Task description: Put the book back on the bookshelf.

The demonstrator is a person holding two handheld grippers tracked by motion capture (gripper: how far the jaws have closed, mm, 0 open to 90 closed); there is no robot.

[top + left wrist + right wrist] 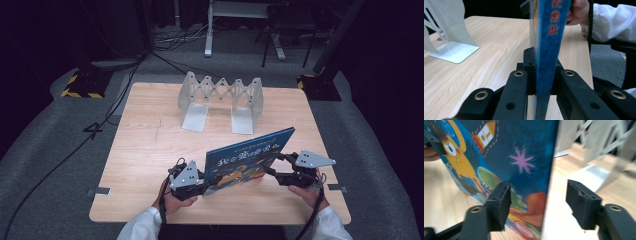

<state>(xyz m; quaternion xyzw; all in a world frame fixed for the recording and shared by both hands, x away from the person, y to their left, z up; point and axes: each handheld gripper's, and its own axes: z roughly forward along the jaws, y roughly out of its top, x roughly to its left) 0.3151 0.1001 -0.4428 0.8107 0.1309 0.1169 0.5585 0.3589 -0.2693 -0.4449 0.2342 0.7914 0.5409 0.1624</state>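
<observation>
With the left gripper (204,181) clamped on the upright blue picture book's (250,156) near edge and the right gripper (537,203) standing released around its far edge, the handover looks done; next, carry it to the metal book rack (221,100).

A light wooden table (150,145) with rounded corners stands on grey carpet (45,170). The room around it is dark, nearly black at the sides and back. A black cable (75,145) runs across the carpet to the left of the table, past a base with yellow-and-black hazard stripes (80,87). A second dark base (320,85) sits beyond the table's far right corner, with a slanted post rising from it. Behind the table, a white stand leg (209,30) and a dark chair frame (285,30) stand among loose cables. Small grey tabs (100,191) lie on the carpet at the table's near sides.
</observation>
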